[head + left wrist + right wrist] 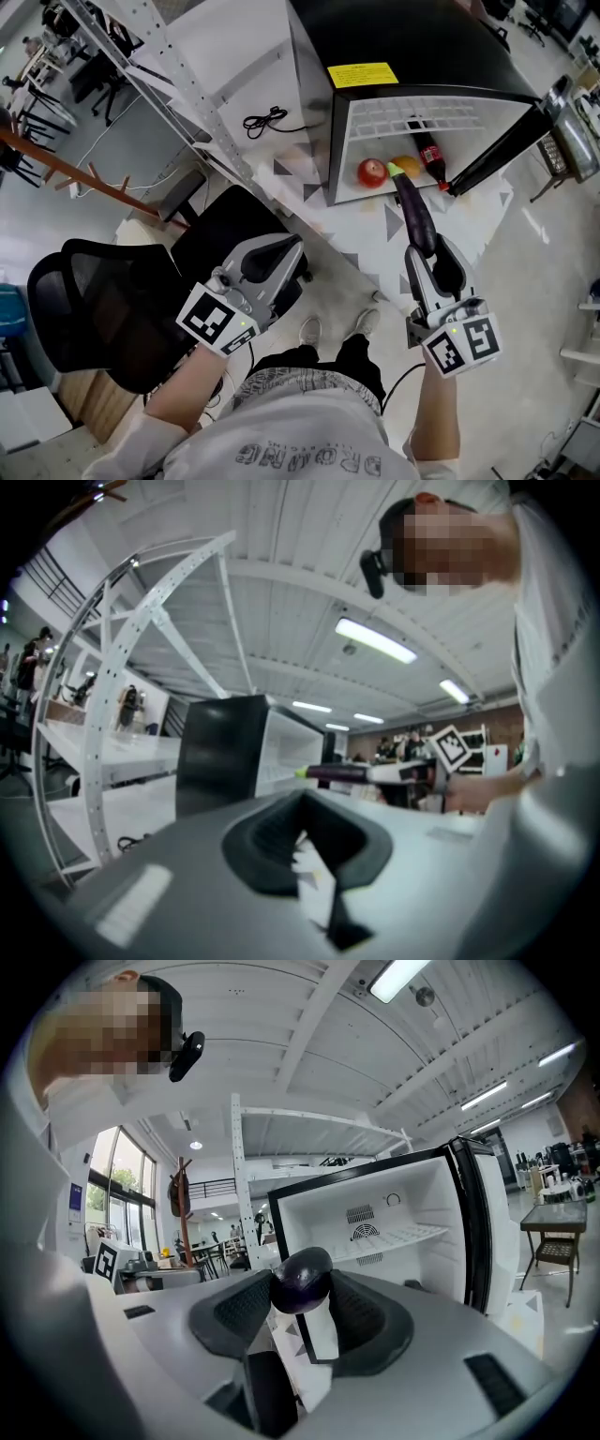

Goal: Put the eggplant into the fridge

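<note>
A long dark-purple eggplant [415,213] is gripped at its thick end by my right gripper [427,247], which is shut on it; the green stem end points at the fridge [403,47]. The right gripper view shows the eggplant's rounded end [301,1282] wedged between the pads, with the open white fridge interior [394,1213] behind it. The fridge holds a red apple [372,172], an orange fruit [406,164] and a cola bottle [432,155]. My left gripper [284,247] hangs low at the left, shut and holding nothing. From the left gripper view the eggplant [342,772] appears level beside the fridge [225,752].
The fridge door [497,148] stands swung open to the right. A black office chair [98,300] is close at my left, and a white perforated shelving rack [178,75] runs behind it. A black cable [265,120] lies on the floor. A cart [567,131] stands at far right.
</note>
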Motion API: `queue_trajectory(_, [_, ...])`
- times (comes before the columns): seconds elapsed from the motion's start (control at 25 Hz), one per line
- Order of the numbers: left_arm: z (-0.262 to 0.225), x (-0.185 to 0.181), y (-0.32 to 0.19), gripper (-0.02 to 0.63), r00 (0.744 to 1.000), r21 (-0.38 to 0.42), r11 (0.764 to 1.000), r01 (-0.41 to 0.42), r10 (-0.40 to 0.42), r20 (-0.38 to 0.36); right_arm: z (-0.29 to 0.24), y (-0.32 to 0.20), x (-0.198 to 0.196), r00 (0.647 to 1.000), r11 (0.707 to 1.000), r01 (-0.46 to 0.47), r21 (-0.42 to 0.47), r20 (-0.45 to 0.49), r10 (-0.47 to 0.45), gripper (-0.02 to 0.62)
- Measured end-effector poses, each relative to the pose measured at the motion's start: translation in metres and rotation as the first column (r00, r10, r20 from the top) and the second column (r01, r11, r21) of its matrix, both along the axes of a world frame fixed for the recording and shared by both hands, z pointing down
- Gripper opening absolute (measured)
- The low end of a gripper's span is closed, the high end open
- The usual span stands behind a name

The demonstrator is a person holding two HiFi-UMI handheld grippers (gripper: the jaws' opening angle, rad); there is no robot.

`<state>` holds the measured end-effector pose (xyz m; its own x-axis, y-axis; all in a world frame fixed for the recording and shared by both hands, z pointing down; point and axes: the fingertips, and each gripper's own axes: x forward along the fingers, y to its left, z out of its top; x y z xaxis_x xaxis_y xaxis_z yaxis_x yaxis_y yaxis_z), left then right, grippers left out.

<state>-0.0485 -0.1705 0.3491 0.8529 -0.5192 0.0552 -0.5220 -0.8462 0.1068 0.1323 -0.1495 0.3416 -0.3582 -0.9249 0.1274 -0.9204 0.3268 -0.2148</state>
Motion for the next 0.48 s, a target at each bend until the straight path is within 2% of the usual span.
queue_trajectory(0.48, [-0.001,0.023,-0.019,0.008,0.995,-0.008,0.996,0.093,-0.093,0.027,-0.003,-0.057,0.024,0.996,0.996,0.090,0.028,0.001,-0.090,0.190])
